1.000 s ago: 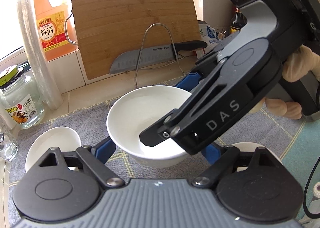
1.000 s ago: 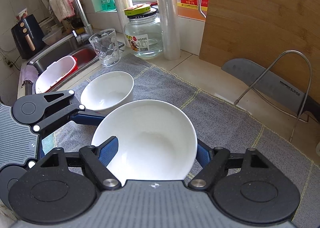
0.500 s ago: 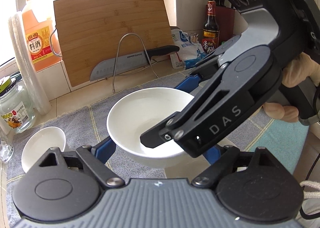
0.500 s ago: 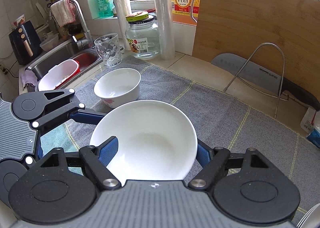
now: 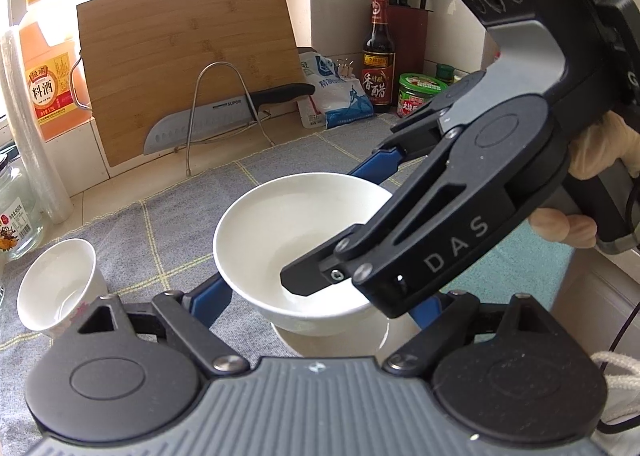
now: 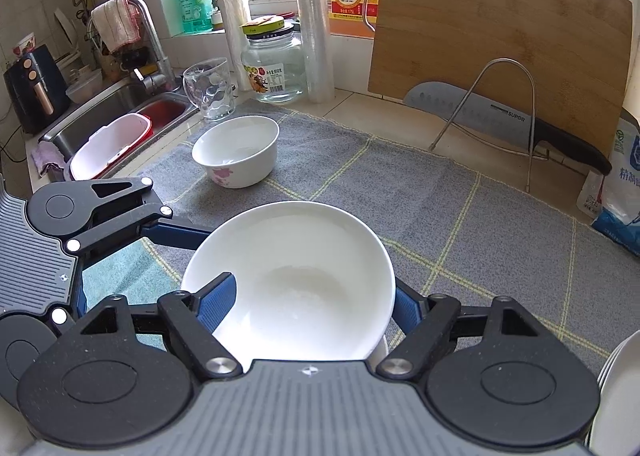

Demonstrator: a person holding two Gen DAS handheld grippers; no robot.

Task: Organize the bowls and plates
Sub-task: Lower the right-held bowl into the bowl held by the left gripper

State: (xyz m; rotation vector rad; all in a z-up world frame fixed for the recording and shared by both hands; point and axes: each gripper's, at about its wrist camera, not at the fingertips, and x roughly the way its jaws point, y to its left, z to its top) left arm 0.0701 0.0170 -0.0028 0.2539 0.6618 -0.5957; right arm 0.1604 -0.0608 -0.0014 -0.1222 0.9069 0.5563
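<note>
A large white bowl (image 5: 296, 232) is held above the grey mat by both grippers. My left gripper (image 5: 316, 296) clasps it between its blue fingers (image 5: 208, 292), with white dishware (image 5: 332, 340) right below. My right gripper (image 6: 316, 300) is shut on the same bowl (image 6: 296, 276), one blue finger (image 6: 218, 298) inside the rim and the other outside. A small white bowl with a pink flower (image 6: 236, 148) stands on the mat at the left; it also shows in the left wrist view (image 5: 56, 284).
A cutting board (image 6: 500, 44), knife (image 6: 500, 116) and wire stand line the back wall. A glass (image 6: 210, 90), jar (image 6: 274, 64) and sink (image 6: 120, 116) are at the left. Sauce bottle (image 5: 378, 64), salt bag (image 5: 340, 96) and stacked plates (image 6: 616, 388) are at the right.
Both grippers carried the large bowl to the right and back, away from the small bowl. The bowl now hangs over white dishware near the mat's right end.
</note>
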